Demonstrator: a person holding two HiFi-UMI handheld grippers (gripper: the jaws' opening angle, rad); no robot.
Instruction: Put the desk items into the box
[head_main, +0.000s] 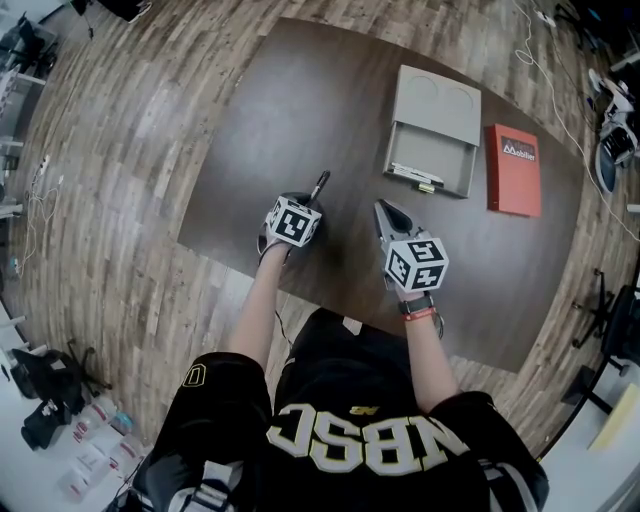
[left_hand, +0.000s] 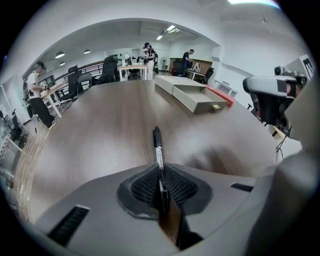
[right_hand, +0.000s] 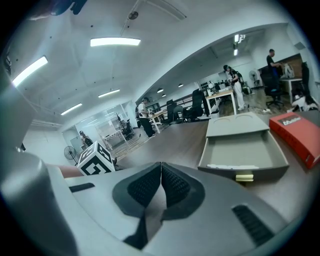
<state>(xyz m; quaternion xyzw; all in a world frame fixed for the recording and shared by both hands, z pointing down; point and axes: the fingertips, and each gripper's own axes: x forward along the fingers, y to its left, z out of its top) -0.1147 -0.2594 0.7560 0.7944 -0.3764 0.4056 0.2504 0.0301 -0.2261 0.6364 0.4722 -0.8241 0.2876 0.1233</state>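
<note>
Now, with the left gripper (head_main: 308, 203) pinching the thin black pen (head_main: 320, 184) mid-frame and the right gripper (head_main: 384, 210) pressed together empty, it should squeeze firmly and lift slowly toward the open grey box (head_main: 430, 150) at upper right.

Open-plan office: dark wood-grain desk (head_main: 300, 110) on a pale plank floor (head_main: 120, 170); white walls (left_hand: 237, 57), ceiling light strips (right_hand: 115, 42), black office chairs (left_hand: 75, 80) and further worktables (left_hand: 132, 67) beyond; pedestal fan (right_hand: 66, 151) at rear.
</note>
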